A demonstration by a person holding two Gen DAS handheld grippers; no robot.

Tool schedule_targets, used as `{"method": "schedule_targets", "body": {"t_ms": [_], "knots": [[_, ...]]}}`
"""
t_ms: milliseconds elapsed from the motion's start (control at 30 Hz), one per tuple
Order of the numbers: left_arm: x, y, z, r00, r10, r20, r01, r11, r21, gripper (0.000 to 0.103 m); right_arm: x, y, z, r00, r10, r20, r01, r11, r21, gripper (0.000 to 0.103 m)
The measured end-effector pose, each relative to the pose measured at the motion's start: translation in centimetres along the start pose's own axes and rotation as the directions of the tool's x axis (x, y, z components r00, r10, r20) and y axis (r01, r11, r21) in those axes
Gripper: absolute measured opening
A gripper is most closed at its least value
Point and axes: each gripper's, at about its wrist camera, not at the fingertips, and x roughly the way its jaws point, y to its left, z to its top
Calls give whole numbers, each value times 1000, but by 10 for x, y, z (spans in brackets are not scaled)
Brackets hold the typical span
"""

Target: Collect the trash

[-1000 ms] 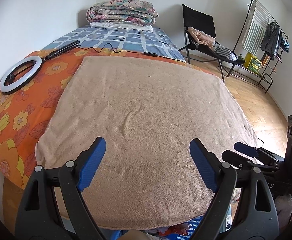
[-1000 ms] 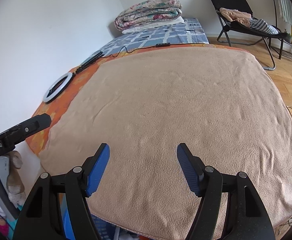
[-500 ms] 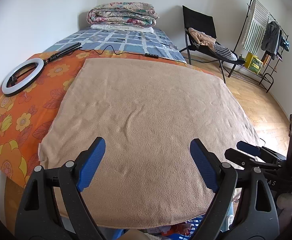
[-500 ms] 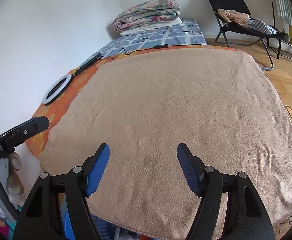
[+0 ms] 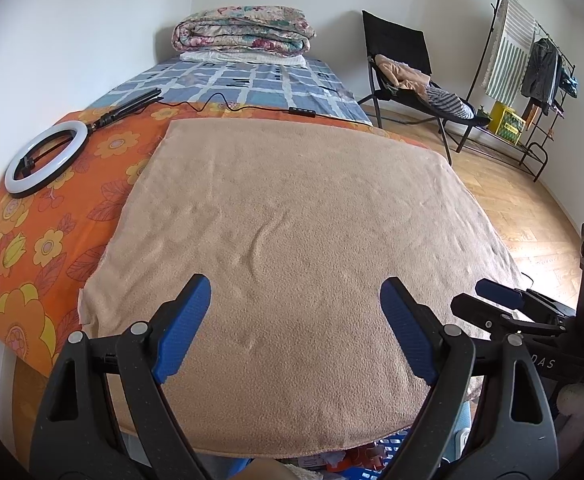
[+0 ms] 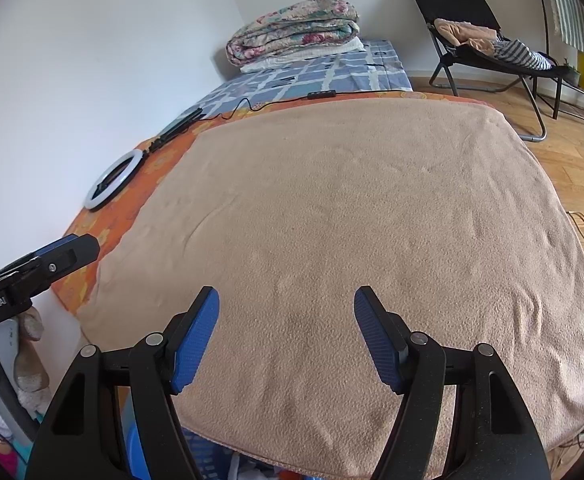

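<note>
- Your left claw (image 5: 293, 320) stands wide, its blue pads well apart with nothing between them; it hangs over the near end of the tan blanket (image 5: 292, 220) on the bed.
- Your right claw (image 6: 286, 334) is also spread, a little narrower than the left, and empty; it points at the same blanket (image 6: 351, 220) from the other side.
- No trash shows on the blanket or on the orange flowered sheet (image 5: 52, 220). What lies on the sheet is a ring light (image 5: 46, 156) with its cable, which looks like gear to leave alone.
- The only likely trash is below the near edge of the bed: a jumble of paper and wrapper-like bits (image 5: 343, 458), red and white, in what seems a blue crate (image 6: 208, 460). It is mostly hidden, so you cannot tell what each piece is.
- That jumble sits under and behind both claws, tucked beneath the blanket's hem, not in front of the pads.
- If it is paper or wrapper, expect it to be light, soft and easily crushed, and glossy pieces may slip; a gentle pinch on a crumpled fold or raised edge should serve better than a flat face.
- You will probably need to tip a claw downward and draw it toward the bed's edge to see the pieces before committing.
</note>
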Motion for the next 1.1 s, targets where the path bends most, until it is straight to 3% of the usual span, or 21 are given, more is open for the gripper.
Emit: {"method": "schedule_targets", "body": {"t_ms": [1100], "knots": [[2,-4,-5,1000,29,-2,-29,999,33,90,1,0,-2,1000,0,-9,0,1000,3,70]]}}
